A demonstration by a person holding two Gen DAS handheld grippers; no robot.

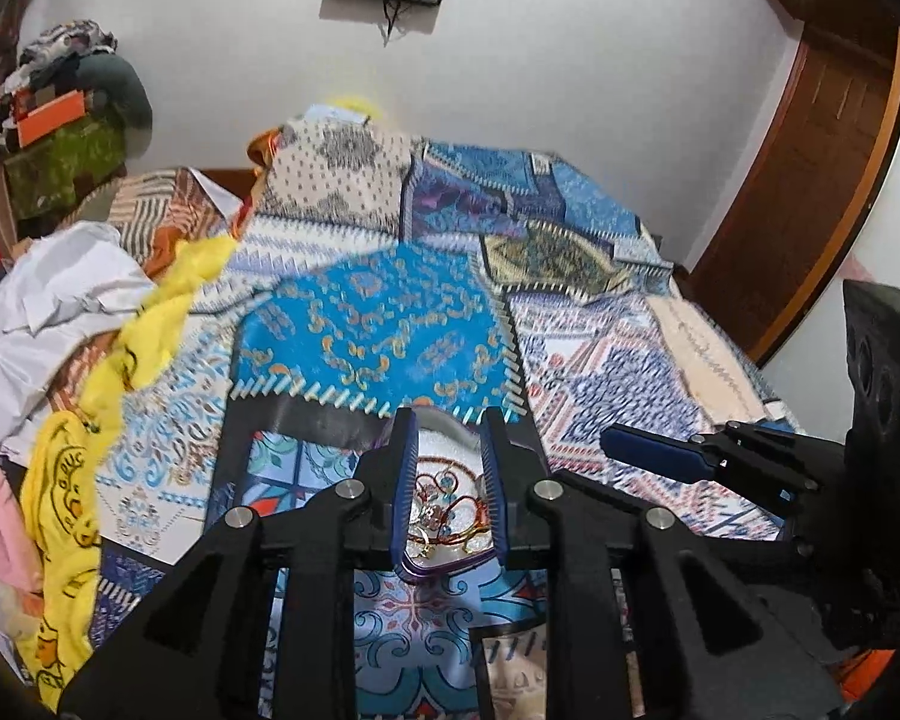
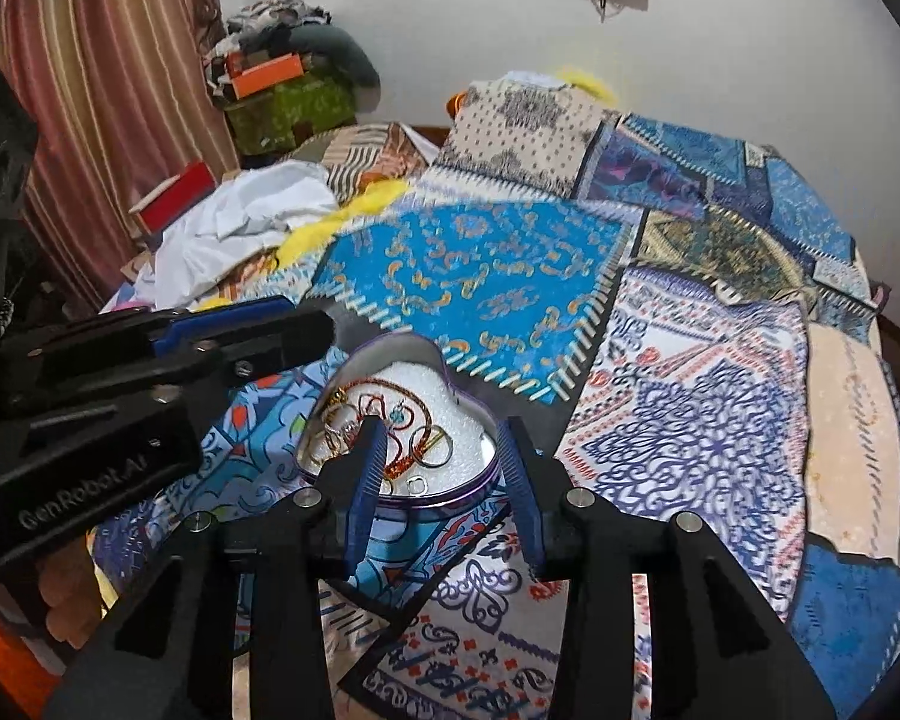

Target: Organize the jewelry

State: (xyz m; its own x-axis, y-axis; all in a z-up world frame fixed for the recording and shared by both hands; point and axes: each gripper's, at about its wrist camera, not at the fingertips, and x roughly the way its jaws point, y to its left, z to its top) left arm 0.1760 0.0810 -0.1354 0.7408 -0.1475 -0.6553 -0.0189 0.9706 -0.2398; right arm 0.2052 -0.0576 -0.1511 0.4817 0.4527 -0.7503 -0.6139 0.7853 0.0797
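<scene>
A heart-shaped tin [image 2: 468, 495] with a purple rim and white foam lining sits on the patchwork bedspread. It holds a tangle of gold and red chains [image 2: 384, 414] and rings [image 2: 435, 450]. My left gripper [image 1: 448, 450] is closed against the two sides of the tin [image 1: 426, 573], with the jewelry [image 1: 444, 510] between the fingers. My right gripper [image 2: 444, 468] is open, hovering over the tin's near edge, holding nothing. The left gripper also shows in the right wrist view [image 2: 258, 330], and the right gripper in the left wrist view [image 1: 648, 450].
The patchwork bedspread [image 2: 690, 420] covers the bed. Crumpled white cloth [image 1: 48, 306] and yellow cloth [image 1: 72, 480] lie at the left. A red box [image 2: 174, 201] and piled clothes stand by the curtain. A wooden door [image 1: 810, 180] is at the right.
</scene>
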